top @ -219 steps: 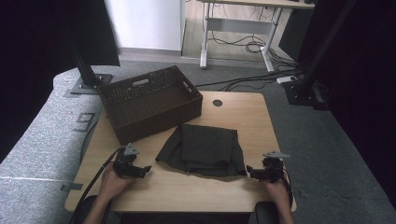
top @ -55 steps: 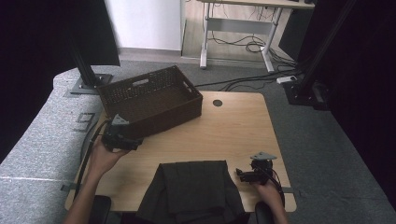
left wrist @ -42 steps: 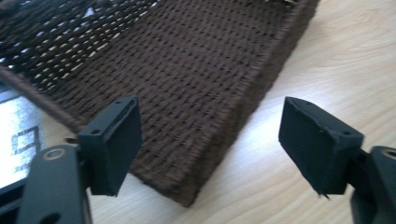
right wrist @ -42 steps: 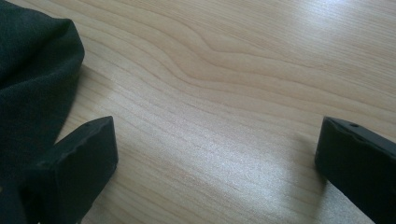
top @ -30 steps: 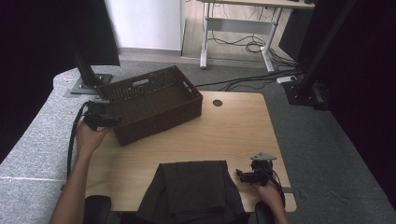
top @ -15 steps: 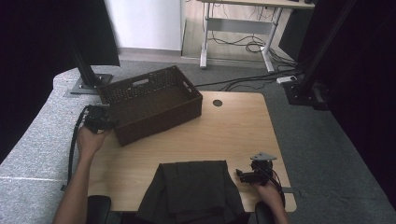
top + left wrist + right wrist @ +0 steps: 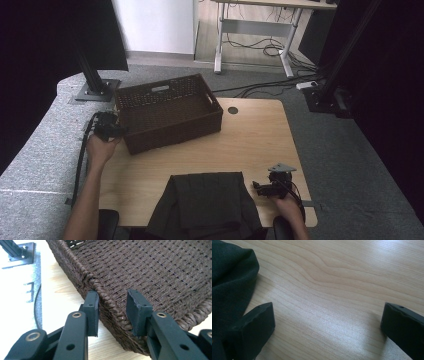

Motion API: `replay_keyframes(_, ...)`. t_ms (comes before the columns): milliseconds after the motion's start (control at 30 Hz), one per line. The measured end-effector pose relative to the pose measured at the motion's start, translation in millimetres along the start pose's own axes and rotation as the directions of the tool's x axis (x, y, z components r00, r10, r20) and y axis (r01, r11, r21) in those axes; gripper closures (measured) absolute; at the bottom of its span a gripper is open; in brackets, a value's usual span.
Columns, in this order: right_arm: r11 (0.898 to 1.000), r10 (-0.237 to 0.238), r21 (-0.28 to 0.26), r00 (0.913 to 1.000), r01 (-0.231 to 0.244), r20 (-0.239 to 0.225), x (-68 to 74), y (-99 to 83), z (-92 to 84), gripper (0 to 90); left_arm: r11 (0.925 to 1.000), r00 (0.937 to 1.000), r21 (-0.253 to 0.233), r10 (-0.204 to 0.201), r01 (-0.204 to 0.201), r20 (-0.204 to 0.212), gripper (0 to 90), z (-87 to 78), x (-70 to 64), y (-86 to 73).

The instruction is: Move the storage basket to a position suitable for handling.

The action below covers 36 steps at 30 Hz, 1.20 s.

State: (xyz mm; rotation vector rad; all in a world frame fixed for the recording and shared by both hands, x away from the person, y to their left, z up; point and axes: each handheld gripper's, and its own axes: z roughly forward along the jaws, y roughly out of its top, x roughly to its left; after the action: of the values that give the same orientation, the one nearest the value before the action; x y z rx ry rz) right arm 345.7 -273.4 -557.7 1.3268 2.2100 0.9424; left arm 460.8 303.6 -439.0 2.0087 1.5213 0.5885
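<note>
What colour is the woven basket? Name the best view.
Dark brown woven wicker basket; the left gripper view shows it best.

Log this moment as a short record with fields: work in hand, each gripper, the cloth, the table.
work in hand: gripping the rim of the wicker basket
left gripper: jaws just closing, one outside and one inside the basket's wall at its corner
right gripper: open, nothing between the jaws, resting by the cloth
dark cloth: folded, at the near table edge, partly overhanging
table: light wood
</note>
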Motion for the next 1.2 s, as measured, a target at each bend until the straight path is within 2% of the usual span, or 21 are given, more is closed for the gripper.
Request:
replay_keyframes(400,1.000,0.000,0.000,1.0000,0.000,0.000,0.0,0.0,0.0,0.0,0.9986,0.9984,-0.013,0.052,-0.052,0.024,67.2,6.5,-25.6,6.0)
replay_keyframes(700,1.000,0.001,0.000,1.0000,-0.001,0.000,0.0,0.0,0.0,0.0,0.9956,0.9932,-0.027,0.091,-0.089,0.072,67.5,8.5,-43.8,7.0)
replay_keyframes(933,1.000,0.001,0.002,1.0000,-0.001,0.000,0.0,0.0,-0.2,0.0,0.9937,0.9870,-0.046,0.107,-0.102,0.120,67.8,8.7,-52.1,4.8)
replay_keyframes(1133,1.000,0.000,0.002,1.0000,0.000,0.000,0.0,0.0,-0.2,0.0,0.9910,0.9786,-0.061,0.127,-0.119,0.161,67.8,7.8,-59.6,2.1)
replay_keyframes(1200,1.000,0.002,0.003,1.0000,-0.002,-0.001,0.1,0.1,-0.2,0.0,0.9892,0.9740,-0.068,0.140,-0.130,0.178,67.7,6.6,-65.2,-0.1)
